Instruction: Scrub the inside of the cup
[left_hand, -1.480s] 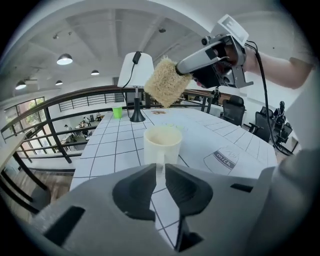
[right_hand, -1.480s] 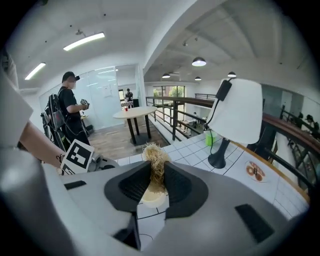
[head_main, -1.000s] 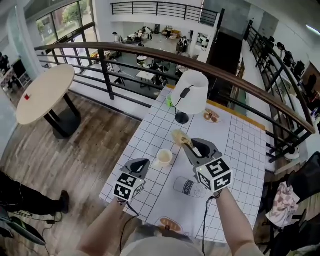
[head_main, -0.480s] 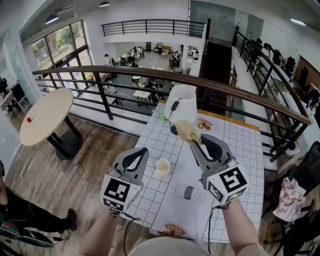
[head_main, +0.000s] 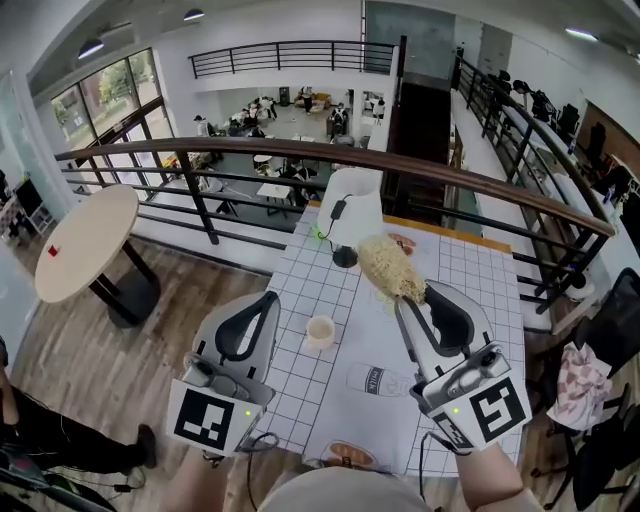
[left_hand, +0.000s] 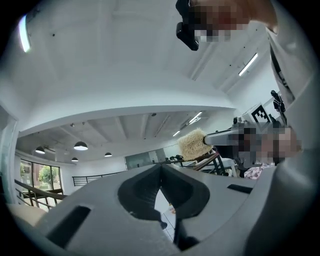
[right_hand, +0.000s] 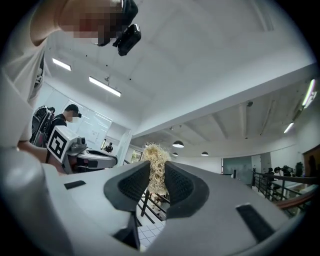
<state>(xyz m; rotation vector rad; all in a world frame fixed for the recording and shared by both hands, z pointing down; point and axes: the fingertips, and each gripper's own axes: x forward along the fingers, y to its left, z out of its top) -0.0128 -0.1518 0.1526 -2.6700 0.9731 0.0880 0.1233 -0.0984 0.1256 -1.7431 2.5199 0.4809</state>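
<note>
**Item 1, cup**: Upright on the white gridded counter, mouth up. Nothing touches it, and it sits where it sat a second ago.

**Item 2, right tongs**: Closed on a straw-coloured fibrous scrubber, held by its near end with the bulk standing out past the tips. The jaws have just been easing slightly apart, yet in the right gripper view the fibres remain pinched between the pads.

**Item 3, left tongs**: Jaws together, nothing between them.

**Item 4, bottle**: Lying on its side near the cup, unmoved.

**Change noted:** Over the last second both tongs have lifted from close above the counter to well clear of it, pointing roughly level. The scrubber, which had hung just beside the cup, is now high and far from it.

**Bearing on the task:** We judge that no scrubbing is under way. The cup is neither steadied nor entered. Before any scrubbing, the left tongs would have to come down and steady the cup, and the right would have to bring the scrubber into its mouth. The loosening grip could let the scrubber slip.
</note>
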